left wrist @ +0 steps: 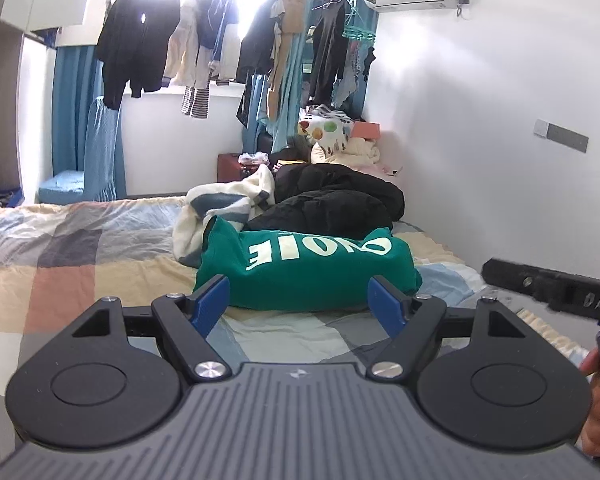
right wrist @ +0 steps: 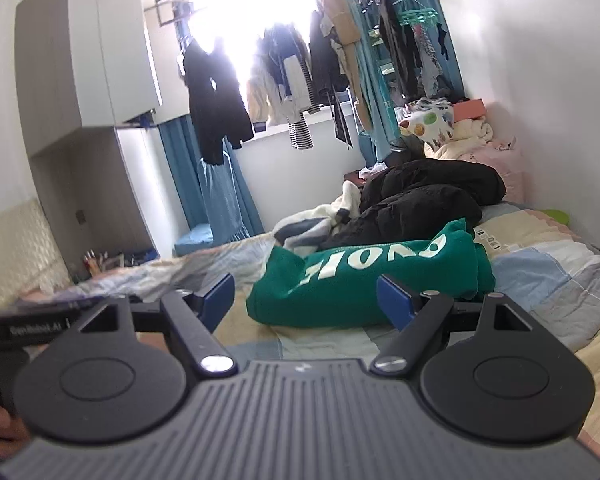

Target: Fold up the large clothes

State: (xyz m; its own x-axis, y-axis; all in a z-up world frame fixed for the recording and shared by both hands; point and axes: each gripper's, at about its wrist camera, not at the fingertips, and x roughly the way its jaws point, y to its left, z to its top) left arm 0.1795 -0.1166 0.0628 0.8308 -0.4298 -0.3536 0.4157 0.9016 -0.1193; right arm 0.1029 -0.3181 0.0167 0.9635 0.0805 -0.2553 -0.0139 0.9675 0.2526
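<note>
Folded green sweatshirt (left wrist: 306,270) reads "GNOIE" upside down; both grippers' fingers (left wrist: 211,304) spread, empty. Only the right view shows "GenRobot.AI" on the left gripper (right wrist: 36,326).

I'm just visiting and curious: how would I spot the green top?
Start at the patchwork bedspread. The green top lies folded near its middle, in front of a black coat and a cream blanket. Only it has big white letters.
</note>
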